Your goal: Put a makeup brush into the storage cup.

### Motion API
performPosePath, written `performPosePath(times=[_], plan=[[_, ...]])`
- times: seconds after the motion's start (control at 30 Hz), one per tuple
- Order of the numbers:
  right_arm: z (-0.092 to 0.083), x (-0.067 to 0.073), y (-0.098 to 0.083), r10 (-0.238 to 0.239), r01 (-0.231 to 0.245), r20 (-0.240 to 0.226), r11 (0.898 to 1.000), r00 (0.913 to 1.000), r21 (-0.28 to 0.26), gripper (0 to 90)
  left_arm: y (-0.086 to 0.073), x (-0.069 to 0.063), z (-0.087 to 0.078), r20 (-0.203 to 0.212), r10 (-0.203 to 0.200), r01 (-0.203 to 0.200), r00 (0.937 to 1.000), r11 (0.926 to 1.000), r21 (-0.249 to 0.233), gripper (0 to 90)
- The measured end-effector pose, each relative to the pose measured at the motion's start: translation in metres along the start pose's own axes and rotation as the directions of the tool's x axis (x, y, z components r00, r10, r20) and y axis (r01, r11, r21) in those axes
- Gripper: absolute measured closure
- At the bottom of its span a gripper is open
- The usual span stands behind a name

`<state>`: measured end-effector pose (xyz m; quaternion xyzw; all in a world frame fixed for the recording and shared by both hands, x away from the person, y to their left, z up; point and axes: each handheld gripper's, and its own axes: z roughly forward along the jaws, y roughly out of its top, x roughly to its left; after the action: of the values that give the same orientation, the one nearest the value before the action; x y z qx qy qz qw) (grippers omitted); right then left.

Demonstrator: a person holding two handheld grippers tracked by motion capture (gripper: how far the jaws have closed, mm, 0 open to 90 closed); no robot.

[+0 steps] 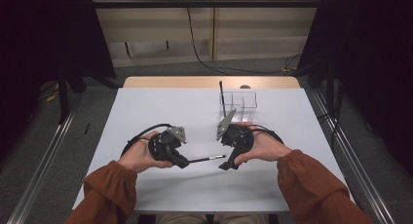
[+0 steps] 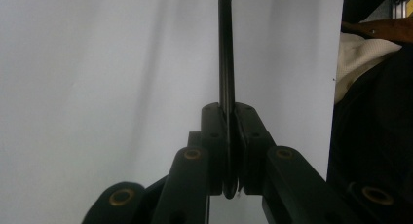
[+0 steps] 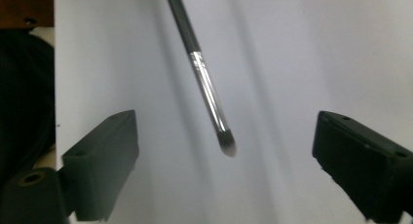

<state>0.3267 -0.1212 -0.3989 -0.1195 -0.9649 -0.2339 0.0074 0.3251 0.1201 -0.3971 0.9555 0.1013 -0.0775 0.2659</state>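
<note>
Seemingly a handover is in hand: from the high view the left gripper (image 1: 181, 160) holds a makeup brush (image 1: 207, 159) level above the white table (image 1: 160, 112), its tip toward the right gripper (image 1: 228, 164), with a clear organizer (image 1: 239, 101) behind. Along the left gripper's jaws, they stand clenched on the black handle (image 2: 226, 63). Along the right gripper's, the jaws stand wide apart, the brush's tip (image 3: 227, 145) between them untouched; next, probably, they must close on the ferrule.

A white table (image 1: 160, 112) stands on grey floor (image 1: 44, 151), black curtains (image 1: 44, 34) flanking a beige wall (image 1: 263, 29).
</note>
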Motion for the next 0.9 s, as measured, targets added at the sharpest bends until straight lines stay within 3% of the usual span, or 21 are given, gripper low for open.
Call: performPosePath(times=[0.4,0.47,0.5,0.63,0.8,0.9], plan=[[-0.008,-0.004,-0.021,0.046,-0.043,0.030,0.995,0.9985,-0.092,4.0,-0.012,0.002,-0.007,-0.010,-0.022,0.022,0.9997,0.9986,-0.049,84.0],[-0.009,-0.004,-0.025,0.067,-0.063,0.038,0.992,0.9970,-0.106,3.9,-0.016,0.002,-0.008,-0.027,-0.028,0.026,0.9992,0.9980,-0.058,84.0],[-0.009,-0.004,-0.027,0.068,-0.062,0.041,0.991,0.9969,-0.117,4.1,-0.018,0.003,-0.008,-0.015,-0.032,0.031,0.9994,0.9969,-0.072,84.0],[-0.012,-0.001,-0.035,0.080,-0.072,0.058,0.988,0.9951,-0.140,4.9,-0.027,0.003,-0.010,-0.038,-0.049,0.046,0.9981,0.9945,-0.094,84.0],[-0.011,0.003,-0.043,0.098,-0.087,0.069,0.985,0.9928,-0.149,5.1,-0.039,0.003,-0.013,-0.030,-0.075,0.069,0.9967,0.9864,-0.149,84.0],[-0.012,0.004,-0.049,0.120,-0.106,0.069,0.978,0.9904,-0.179,5.1,-0.044,0.002,-0.015,-0.038,-0.089,0.081,0.9954,0.9815,-0.174,84.0]])
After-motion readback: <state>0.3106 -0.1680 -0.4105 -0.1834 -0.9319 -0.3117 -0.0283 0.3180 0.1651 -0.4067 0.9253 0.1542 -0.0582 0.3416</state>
